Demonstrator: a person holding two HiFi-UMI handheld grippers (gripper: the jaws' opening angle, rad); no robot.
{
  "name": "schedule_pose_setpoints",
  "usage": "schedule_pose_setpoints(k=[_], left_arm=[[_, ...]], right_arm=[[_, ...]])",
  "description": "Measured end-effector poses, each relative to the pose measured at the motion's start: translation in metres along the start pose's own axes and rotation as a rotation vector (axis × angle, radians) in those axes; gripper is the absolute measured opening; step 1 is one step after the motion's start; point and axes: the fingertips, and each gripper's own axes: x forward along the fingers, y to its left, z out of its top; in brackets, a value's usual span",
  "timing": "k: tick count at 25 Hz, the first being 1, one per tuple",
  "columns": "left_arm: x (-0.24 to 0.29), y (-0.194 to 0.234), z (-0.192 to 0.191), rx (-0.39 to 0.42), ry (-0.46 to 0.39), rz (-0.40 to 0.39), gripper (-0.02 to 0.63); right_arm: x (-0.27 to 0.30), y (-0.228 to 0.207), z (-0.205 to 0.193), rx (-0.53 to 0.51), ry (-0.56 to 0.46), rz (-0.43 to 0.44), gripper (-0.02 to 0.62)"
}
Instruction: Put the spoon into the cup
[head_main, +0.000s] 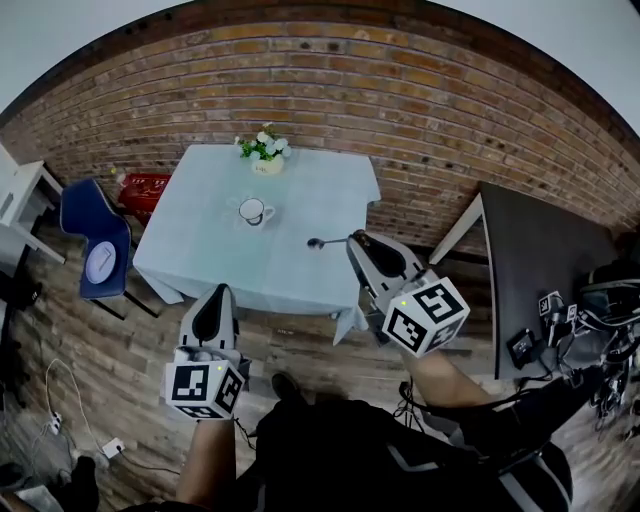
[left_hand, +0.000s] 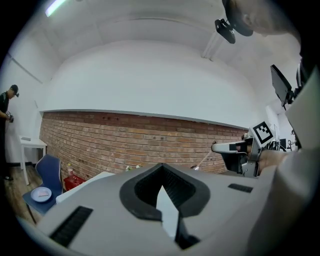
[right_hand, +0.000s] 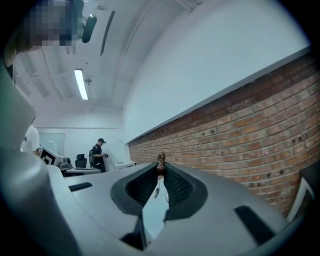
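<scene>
My right hand-held gripper pinches the spoon by its handle, near the right side of the surface. My left hand-held gripper is closed and empty. The cup stands farther left. I should carry the spoon level over it, then tip it in.

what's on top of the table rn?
On the table: a cup and a flower pot. The spoon is not on it; the right gripper is shut on it. The cloth covers the tabletop; the cup's inside is too small to tell.
</scene>
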Motion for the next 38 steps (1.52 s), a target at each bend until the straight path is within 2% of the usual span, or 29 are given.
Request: schedule_pose_setpoints(k=[6, 15, 22, 27, 38], left_arm=[[0.024, 0.041, 0.002, 0.000, 0.014, -0.031, 0.009], [0.042, 0.102, 0.005, -0.018, 0.029, -0.008, 0.009], [0.055, 0.112, 0.002, -0.045, 0.023, 0.001, 0.009], [0.066, 0.126, 0.000, -0.042, 0.047, 0.080, 0.009], [0.071, 0.141, -0.003, -0.037, 0.086, 0.274, 0.009]], right_arm=[[0.048, 0.002, -0.002, 0.016, 0.007, -0.042, 0.049], [0.104, 0.000, -0.003, 0.020, 0.007, -0.097, 0.049], [0.142, -0.015, 0.005, 0.023, 0.006, -0.078, 0.049], [0.174, -0.037, -0.001, 0.020, 0.031, -0.037, 0.049], [0.248, -0.075, -0.041, 0.029, 0.114, 0.077, 0.049]])
